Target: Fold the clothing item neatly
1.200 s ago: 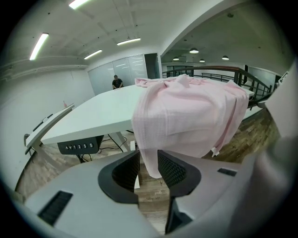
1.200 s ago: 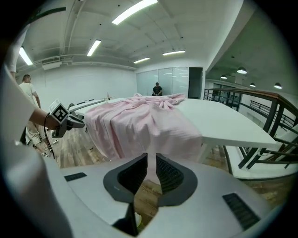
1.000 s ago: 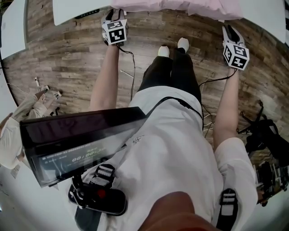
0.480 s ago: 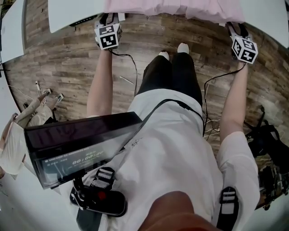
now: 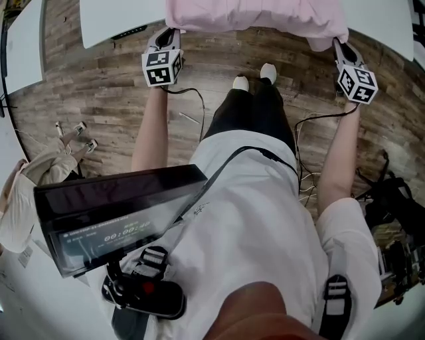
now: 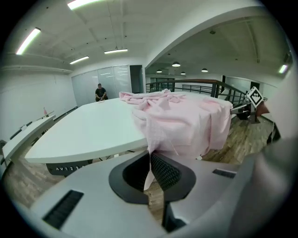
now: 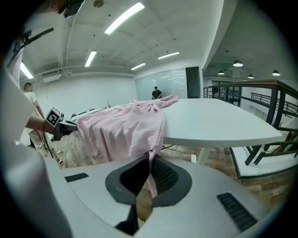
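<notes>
Our left gripper and right gripper, jaws just closed, each pinch the pink garment where it overhangs the white table.

White table ahead, its edge at the top of the head view. A second white table stands off to the left. Wood plank floor underneath. My white shoes and black trousers just short of the table edge. Dark screen strapped at my chest, tilted; black controller with a red button hangs below it. Loose cables on the floor to my right, black heap of gear beyond them. Beige bundle on the floor, left. Far end: glass wall, person in black in front of it. Dark railing on the right side. Ceiling strip lights on.
</notes>
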{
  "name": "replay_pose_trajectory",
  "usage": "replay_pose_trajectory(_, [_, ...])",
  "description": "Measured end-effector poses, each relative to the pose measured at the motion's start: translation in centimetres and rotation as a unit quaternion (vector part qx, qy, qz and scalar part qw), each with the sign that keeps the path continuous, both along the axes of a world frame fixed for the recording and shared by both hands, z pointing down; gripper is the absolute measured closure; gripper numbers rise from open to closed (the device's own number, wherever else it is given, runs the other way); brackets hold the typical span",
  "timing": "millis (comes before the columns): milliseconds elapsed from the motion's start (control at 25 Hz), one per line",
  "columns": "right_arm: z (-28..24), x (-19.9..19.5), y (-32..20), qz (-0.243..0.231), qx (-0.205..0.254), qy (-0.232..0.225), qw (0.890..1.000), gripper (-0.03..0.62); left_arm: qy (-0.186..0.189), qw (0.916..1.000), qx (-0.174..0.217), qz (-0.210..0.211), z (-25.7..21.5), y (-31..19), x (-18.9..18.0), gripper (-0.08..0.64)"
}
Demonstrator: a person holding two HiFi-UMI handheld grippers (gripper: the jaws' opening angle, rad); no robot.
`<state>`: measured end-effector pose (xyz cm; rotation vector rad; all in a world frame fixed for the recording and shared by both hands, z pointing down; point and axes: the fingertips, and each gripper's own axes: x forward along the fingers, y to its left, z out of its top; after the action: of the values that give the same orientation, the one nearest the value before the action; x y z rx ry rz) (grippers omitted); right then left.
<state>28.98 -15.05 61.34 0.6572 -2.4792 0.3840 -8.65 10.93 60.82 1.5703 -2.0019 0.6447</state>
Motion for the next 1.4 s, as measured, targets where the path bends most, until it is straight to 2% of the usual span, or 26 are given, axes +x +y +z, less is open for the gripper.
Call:
replay_pose_trajectory(160, [-4.1,-0.3,1.2,0.003,0.006,-0.016,1.0,0.581,0.017,0.9996,0.017,0.015,-3.4,0.6,0.8,0.548])
replay_pose_trajectory(240, [-4.8,-0.4,1.6,0.006,0.005,-0.017,1.0,0.581,0.018,0.9996,0.013,0.019,-3.8,1.1,0.8,0.548])
replay_pose_trajectory(560, [0.5,-0.8,1.6,-0.004,0.0,0.023,1.0,0.581,-0.012,0.9987,-0.031,0.039,0.9,1.9,-0.8,0.548])
replay_pose_trajectory(680, [2.2,-1.1,1.0,-0.012,0.015,0.035,0.999,0.581,-0.025,0.9979,-0.035,0.048,2.6,1.7,-1.7,0.544])
replay_pose_trajectory(920, [4.7,-2.4,-0.3,-0.031,0.036,0.04,0.998,0.58,-0.03,0.9962,-0.045,0.068,6.1,0.3,-3.0,0.411])
replay_pose_trajectory(960, [5.1,-2.6,-0.3,-0.036,0.037,0.04,0.998,0.567,-0.031,0.9958,-0.049,0.071,6.8,0.2,-3.1,0.394])
replay_pose_trajectory(1080, [6.3,-2.7,-0.1,-0.053,0.039,0.046,0.997,0.475,-0.034,0.994,-0.064,0.082,8.9,0.4,-3.1,0.362])
replay_pose_trajectory(1200, [8.3,-2.0,0.5,-0.065,0.035,0.063,0.995,0.418,-0.036,0.9947,-0.067,0.069,10.6,0.8,-3.6,0.359])
replay_pose_trajectory(1400, [11.8,-1.0,1.0,-0.067,0.025,0.079,0.994,0.377,-0.031,0.9965,-0.057,0.053,12.4,0.7,-4.6,0.359])
